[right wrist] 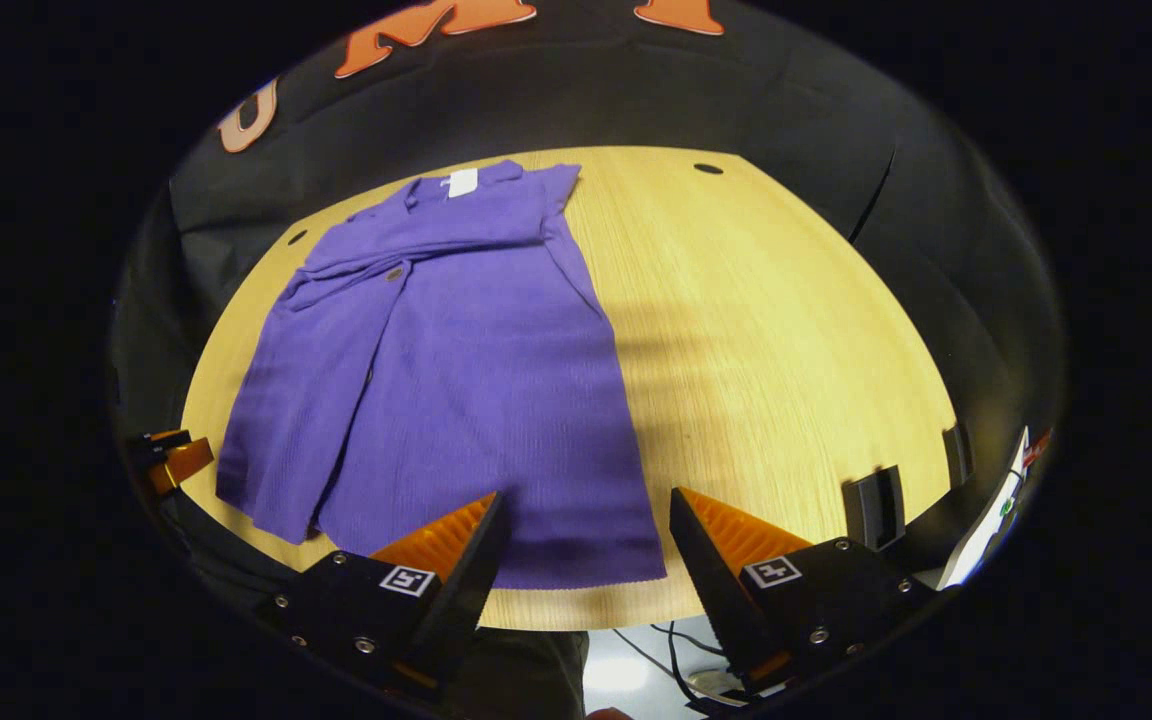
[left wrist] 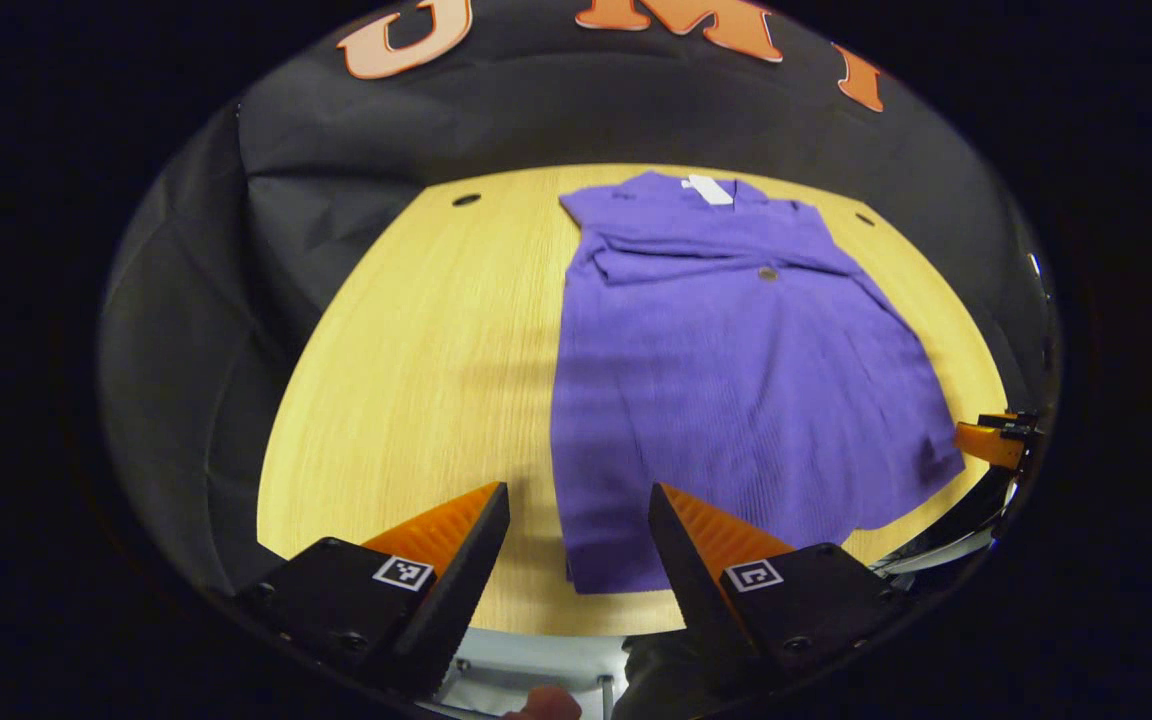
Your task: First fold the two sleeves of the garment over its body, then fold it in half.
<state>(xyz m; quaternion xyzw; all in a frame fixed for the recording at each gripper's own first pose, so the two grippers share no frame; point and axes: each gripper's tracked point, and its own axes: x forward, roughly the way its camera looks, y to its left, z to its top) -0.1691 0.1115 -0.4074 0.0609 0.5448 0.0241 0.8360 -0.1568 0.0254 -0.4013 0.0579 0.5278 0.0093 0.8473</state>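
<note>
Both sleeves of the purple garment (left wrist: 736, 380) look already folded in over its body, lying as overlapping bands just below the collar, so the first part of the task appears done and the fold in half is what is left. In the left gripper view the garment lies flat on the wooden tabletop (left wrist: 416, 380), its collar toward 12 o'clock with a white label (left wrist: 708, 189) at the neck, and its hem toward 6 o'clock near the tabletop's front edge. The left gripper (left wrist: 578, 525) hangs over that front edge with its fingers spread apart and nothing between them, just above the hem's corner at about 6 o'clock. In the right gripper view the garment (right wrist: 476, 380) sits toward 10 o'clock from the middle, the hem reaching down to the right gripper (right wrist: 584, 530), whose fingers are likewise wide apart and empty, poised over the other hem corner. The cloth is a ribbed knit, mostly smooth, with a small button (right wrist: 396, 272) on the folded band and one side panel creased along its length, flaring outward at the hem. The next move, as I judge it, calls for each gripper to pinch a hem corner and carry it up to the collar.
</note>
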